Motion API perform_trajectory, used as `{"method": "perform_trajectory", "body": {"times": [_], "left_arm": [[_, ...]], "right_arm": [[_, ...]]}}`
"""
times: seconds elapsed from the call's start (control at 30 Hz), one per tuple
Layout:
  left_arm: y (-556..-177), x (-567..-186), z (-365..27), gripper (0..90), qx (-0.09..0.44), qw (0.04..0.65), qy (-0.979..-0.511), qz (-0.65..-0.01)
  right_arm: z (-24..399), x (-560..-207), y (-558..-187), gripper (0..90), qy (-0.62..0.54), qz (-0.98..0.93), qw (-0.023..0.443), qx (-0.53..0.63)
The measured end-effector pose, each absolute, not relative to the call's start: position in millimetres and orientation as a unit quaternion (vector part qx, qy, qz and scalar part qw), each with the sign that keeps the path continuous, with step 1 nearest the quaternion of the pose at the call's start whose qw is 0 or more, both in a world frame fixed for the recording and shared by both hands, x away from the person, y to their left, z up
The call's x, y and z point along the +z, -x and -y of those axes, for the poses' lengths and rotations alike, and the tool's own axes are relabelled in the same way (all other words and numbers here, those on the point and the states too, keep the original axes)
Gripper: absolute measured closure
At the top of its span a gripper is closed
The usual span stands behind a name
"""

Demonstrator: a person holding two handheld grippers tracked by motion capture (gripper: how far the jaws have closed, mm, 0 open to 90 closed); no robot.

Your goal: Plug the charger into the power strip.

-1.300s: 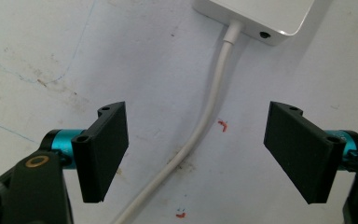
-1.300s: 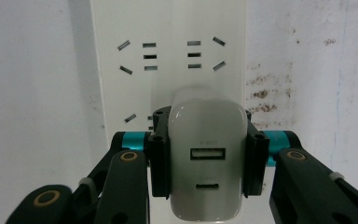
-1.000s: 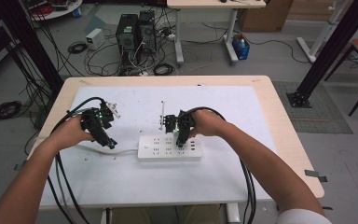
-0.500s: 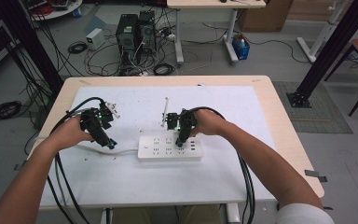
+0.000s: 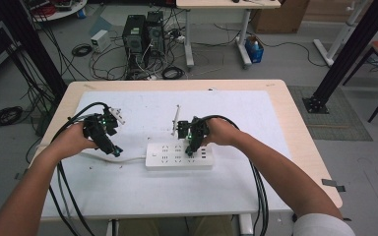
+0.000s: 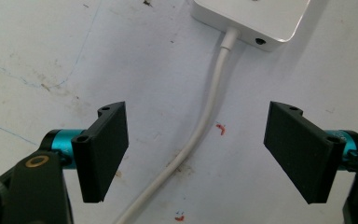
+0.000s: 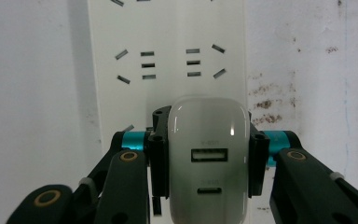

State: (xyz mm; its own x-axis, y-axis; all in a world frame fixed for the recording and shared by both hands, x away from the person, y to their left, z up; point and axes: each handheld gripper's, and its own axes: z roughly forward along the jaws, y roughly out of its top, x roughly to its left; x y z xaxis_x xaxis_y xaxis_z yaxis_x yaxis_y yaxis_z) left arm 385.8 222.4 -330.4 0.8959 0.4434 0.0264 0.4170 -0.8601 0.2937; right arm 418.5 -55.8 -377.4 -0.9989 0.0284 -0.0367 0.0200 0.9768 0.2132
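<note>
Right gripper [image 7: 204,154] clenched on white charger [image 7: 208,158], held over power strip [image 5: 178,156] near worktop [image 5: 275,196] centre, above the strip's right end. Left gripper [image 6: 196,151] released, fingers [image 6: 103,149] straddling cable [image 6: 200,126] without touching. Risk: prongs missing slots, since charger hides them; strip sliding, being unheld.
</note>
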Motion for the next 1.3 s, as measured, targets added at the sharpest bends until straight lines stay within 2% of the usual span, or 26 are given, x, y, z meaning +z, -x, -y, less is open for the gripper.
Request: {"method": "perform_trajectory", "body": {"times": [0.17,0.53,0.6,0.67,0.73,0.83,0.87,0.9,1.13,1.17,1.2,1.3], "left_arm": [[-386.0,-331.5,-223.3,22.1,0.044,0.142,-0.963,-0.225],[-382.8,-331.0,-222.4,22.1,0.054,0.151,-0.961,-0.224],[-381.7,-330.5,-224.1,22.1,0.056,0.152,-0.961,-0.222],[-381.4,-330.4,-225.6,22.0,0.056,0.152,-0.961,-0.224],[-381.6,-329.4,-226.5,22.0,0.061,0.157,-0.959,-0.227],[-381.0,-326.9,-226.8,22.0,0.063,0.166,-0.957,-0.229],[-380.9,-326.3,-226.7,22.1,0.064,0.167,-0.957,-0.227],[-380.9,-325.9,-226.7,22.0,0.065,0.166,-0.957,-0.227],[-382.5,-322.1,-227.4,22.0,0.066,0.165,-0.957,-0.227],[-382.5,-321.3,-227.2,22.1,0.066,0.165,-0.957,-0.227],[-382.5,-320.4,-226.7,22.0,0.066,0.164,-0.958,-0.226],[-382.0,-318.1,-225.4,22.0,0.068,0.164,-0.958,-0.224]], "right_arm": [[59.1,-379.3,-427.0,62.8,-0.021,-0.993,-0.009,0.119],[59.3,-378.7,-421.0,61.0,-0.016,-0.992,0.012,0.122],[65.7,-372.1,-422.5,45.2,-0.033,-0.987,-0.009,0.157],[76.2,-359.6,-427.7,29.7,-0.078,-0.977,-0.007,0.197],[91.4,-345.9,-433.1,21.7,-0.117,-0.967,0.003,0.224],[116.7,-330.7,-436.1,21.1,-0.184,-0.956,0.048,0.225],[125.0,-327.2,-435.8,18.1,-0.210,-0.951,0.066,0.216],[133.1,-324.9,-435.3,9.5,-0.233,-0.948,0.079,0.202],[187.3,-308.7,-414.3,9.4,-0.279,-0.941,0.068,0.180],[192.6,-307.5,-411.4,3.2,-0.284,-0.940,0.067,0.177],[197.3,-306.9,-409.1,0.8,-0.290,-0.940,0.069,0.168],[209.4,-303.7,-401.9,0.8,-0.305,-0.938,0.074,0.148]]}}
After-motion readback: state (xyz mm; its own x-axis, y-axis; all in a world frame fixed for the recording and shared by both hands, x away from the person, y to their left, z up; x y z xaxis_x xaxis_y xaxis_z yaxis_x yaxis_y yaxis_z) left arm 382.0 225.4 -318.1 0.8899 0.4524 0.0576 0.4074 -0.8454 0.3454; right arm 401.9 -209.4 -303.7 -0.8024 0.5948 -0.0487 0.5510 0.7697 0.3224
